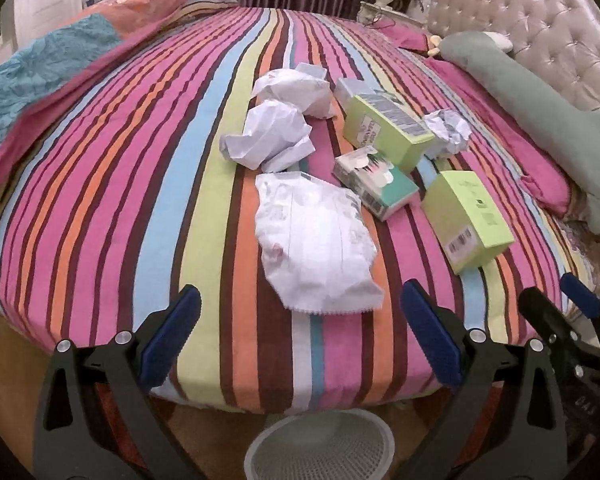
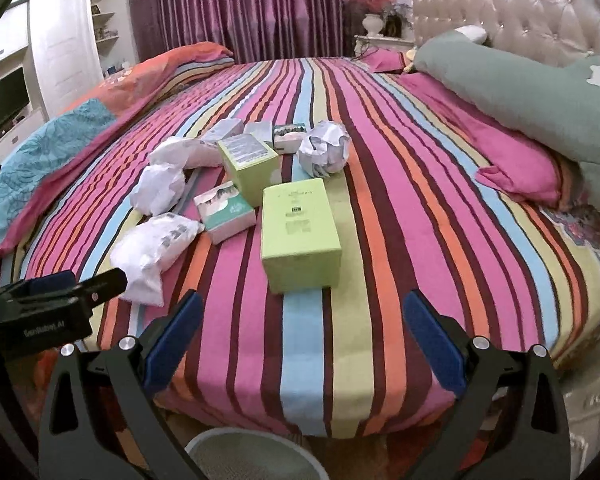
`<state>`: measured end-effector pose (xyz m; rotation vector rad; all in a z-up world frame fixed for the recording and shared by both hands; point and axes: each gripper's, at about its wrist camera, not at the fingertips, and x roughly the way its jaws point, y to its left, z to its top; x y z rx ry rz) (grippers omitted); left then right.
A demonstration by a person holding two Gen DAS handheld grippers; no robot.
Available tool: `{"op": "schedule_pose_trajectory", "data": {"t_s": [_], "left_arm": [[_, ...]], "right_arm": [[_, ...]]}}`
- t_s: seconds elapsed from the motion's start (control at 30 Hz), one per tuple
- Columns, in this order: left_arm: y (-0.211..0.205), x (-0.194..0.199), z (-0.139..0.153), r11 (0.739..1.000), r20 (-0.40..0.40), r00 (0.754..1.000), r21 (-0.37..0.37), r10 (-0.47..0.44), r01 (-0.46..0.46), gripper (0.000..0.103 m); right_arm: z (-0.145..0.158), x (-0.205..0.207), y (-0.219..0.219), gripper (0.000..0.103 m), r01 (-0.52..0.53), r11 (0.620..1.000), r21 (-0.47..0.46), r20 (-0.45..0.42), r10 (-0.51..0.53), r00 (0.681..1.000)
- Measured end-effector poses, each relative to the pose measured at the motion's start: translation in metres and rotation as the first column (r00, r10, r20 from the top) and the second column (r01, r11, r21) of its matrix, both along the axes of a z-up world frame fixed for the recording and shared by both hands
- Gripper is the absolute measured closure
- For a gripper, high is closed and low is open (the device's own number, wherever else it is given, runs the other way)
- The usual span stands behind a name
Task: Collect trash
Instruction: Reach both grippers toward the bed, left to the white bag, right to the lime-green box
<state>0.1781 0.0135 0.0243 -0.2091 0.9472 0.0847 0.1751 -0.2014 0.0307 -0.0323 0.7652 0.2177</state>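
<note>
- While my left gripper [image 1: 300, 344] gapes empty, a crumpled white wrapper [image 1: 314, 240] lies at its 12 o'clock.
- My right gripper [image 2: 302, 346] gapes too, a green box [image 2: 298, 232] at 12 o'clock.

A home bedroom: a striped bed [image 2: 380, 200] against a tufted headboard [image 2: 520, 8], purple curtains [image 2: 248, 4] behind, white cabinets [image 2: 60, 40] alongside.

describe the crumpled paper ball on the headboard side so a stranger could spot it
On the striped bed, find the trash pile mid-mattress. The crumpled paper ball sits at the pile's edge nearest the green pillow, beside a lime green box. It is a tight round wad, apart from the other papers.
</note>
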Motion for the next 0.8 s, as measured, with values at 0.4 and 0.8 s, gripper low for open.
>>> {"op": "schedule_pose_trajectory", "data": {"t_s": [0.4, 0.8], "left_arm": [[-0.004, 0.051, -0.023, 0.999, -0.077, 0.997, 0.044, 0.02, -0.017, 0.006], [-0.006, 0.075, -0.039, 0.996, -0.125, 0.992, 0.085, -0.004, 0.014, 0.028]], "right_arm": [[-0.025, 0.05, 0.017, 0.008, -0.063, 0.994, -0.087, -0.049, 0.059, 0.997], [-0.04, 0.084, 0.01, 0.03, -0.04, 0.998, -0.038, -0.136, 0.035, 0.99]]}}
